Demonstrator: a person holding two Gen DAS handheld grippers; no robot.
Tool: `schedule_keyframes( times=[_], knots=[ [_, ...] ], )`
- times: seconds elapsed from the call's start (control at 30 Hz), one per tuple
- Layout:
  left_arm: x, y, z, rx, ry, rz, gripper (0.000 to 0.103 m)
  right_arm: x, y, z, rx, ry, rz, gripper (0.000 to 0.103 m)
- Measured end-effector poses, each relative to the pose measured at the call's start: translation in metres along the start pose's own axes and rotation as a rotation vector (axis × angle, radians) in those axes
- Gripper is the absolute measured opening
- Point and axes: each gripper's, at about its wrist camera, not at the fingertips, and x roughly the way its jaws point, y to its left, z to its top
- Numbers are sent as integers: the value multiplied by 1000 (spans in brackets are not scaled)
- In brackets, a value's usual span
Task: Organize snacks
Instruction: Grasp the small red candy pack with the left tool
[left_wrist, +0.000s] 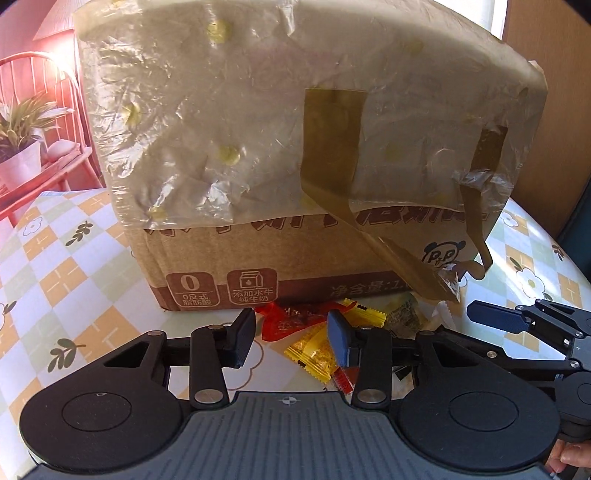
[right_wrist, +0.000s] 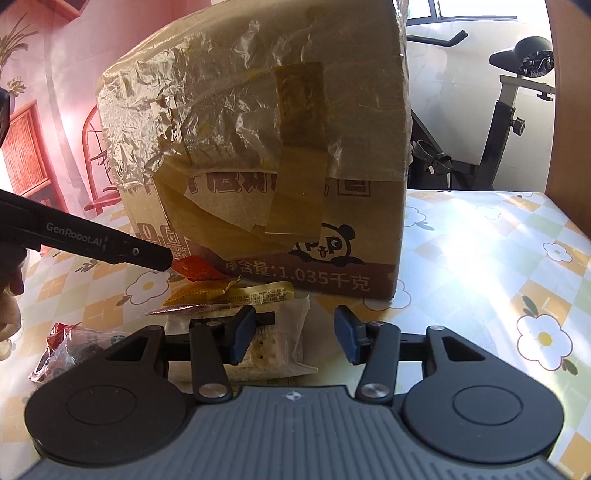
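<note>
While cardboard box (left_wrist: 258, 258) hides contents, both grippers' jaws released above snack packets (left_wrist: 314, 347).

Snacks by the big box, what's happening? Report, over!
Left gripper open over the red snack packet. Right gripper open, empty. Snacks loose on table. Cardboard box close behind them.

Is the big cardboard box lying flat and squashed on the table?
No, the cardboard box stands tall on the table, with snack packets at its foot.
</note>
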Motion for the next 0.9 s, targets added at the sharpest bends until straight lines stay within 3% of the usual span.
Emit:
schedule_keyframes(
  times=[0.17,0.3,0.4,0.53,0.77,0.83,0.9],
  knots=[
    [5,-18,1,119,12,-5,46,-1,-1,0,5,-5,7,50],
    [6,-21,-1,146,19,-18,46,-1,-2,0,8,-6,9,50],
    [13,-19,0,153,28,18,45,-1,-2,-1,12,-5,13,50],
    [28,-15,9,120,35,6,34,0,-2,0,14,-2,17,50],
    [42,-30,11,194,35,-7,21,1,-3,-1,24,-2,21,50],
    [42,-32,12,198,34,-24,9,1,-3,-1,23,-1,22,50],
    [39,-33,11,176,33,-38,3,2,-3,-1,23,1,23,50]
  ],
)
